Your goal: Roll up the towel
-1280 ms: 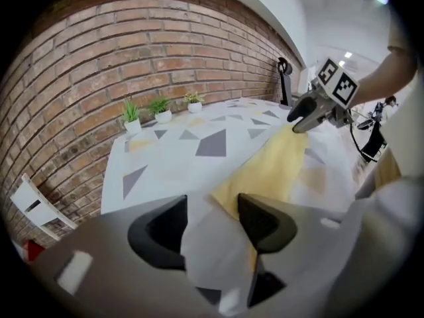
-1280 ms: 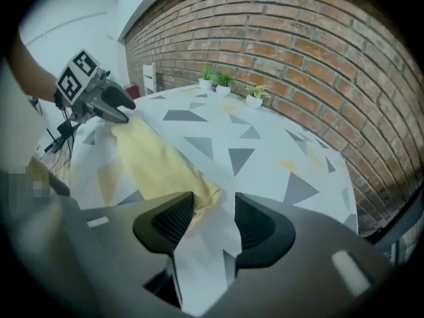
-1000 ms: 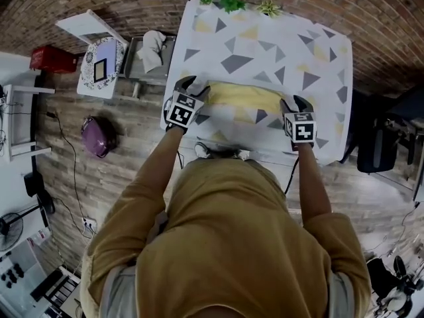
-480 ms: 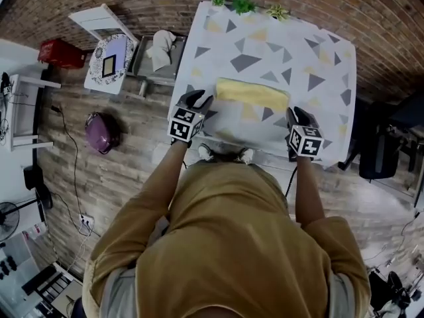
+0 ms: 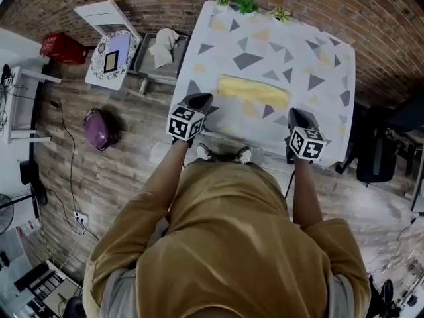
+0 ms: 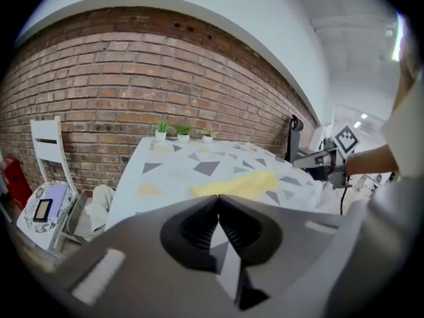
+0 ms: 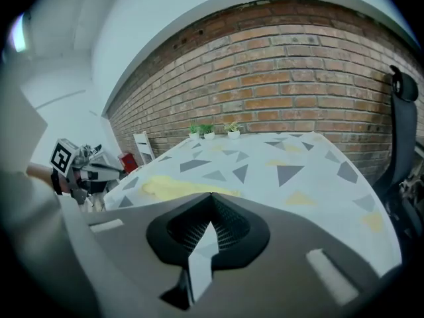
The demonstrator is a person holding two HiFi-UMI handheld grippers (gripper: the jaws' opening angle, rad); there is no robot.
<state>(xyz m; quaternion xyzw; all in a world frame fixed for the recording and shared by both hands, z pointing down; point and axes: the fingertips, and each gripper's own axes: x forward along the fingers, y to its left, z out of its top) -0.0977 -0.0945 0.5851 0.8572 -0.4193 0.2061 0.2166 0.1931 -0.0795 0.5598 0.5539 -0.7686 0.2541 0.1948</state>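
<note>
1. Yellow towel, bundled long, lies mid-table in the head view, apart from both my grippers.
2. Left gripper view: my left gripper has just been closing, and the tips now meet on nothing.
3. Right gripper view: my right gripper has also just clenched empty, with the towel beyond.
</note>
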